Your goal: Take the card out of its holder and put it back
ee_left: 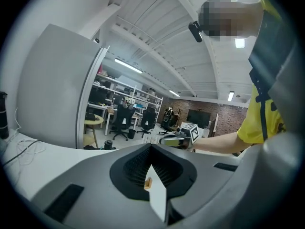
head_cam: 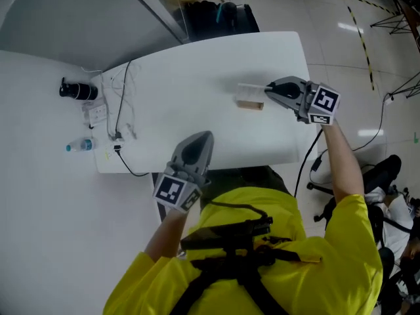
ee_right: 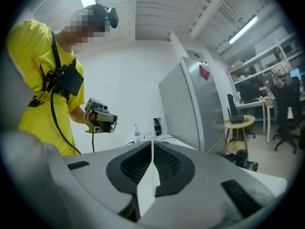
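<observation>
A small wooden card holder (head_cam: 250, 104) stands on the white table (head_cam: 197, 64), right of the middle. My right gripper (head_cam: 268, 89) is shut on a thin white card (head_cam: 252, 84), which shows as a narrow strip just beyond the holder's top. I cannot tell whether the card touches the holder. In the right gripper view the card (ee_right: 152, 149) rises edge-on from between the pads. My left gripper (head_cam: 204, 136) hovers at the table's near edge, jaws together and holding nothing. It points toward the right gripper (ee_left: 177, 138).
At the table's left end lie a black cylinder (head_cam: 79, 91), a power strip (head_cam: 97, 113) with cables (head_cam: 121, 113) and a small water bottle (head_cam: 80, 146). An office chair (head_cam: 387, 172) stands on the floor at the right. A grey partition runs behind the table.
</observation>
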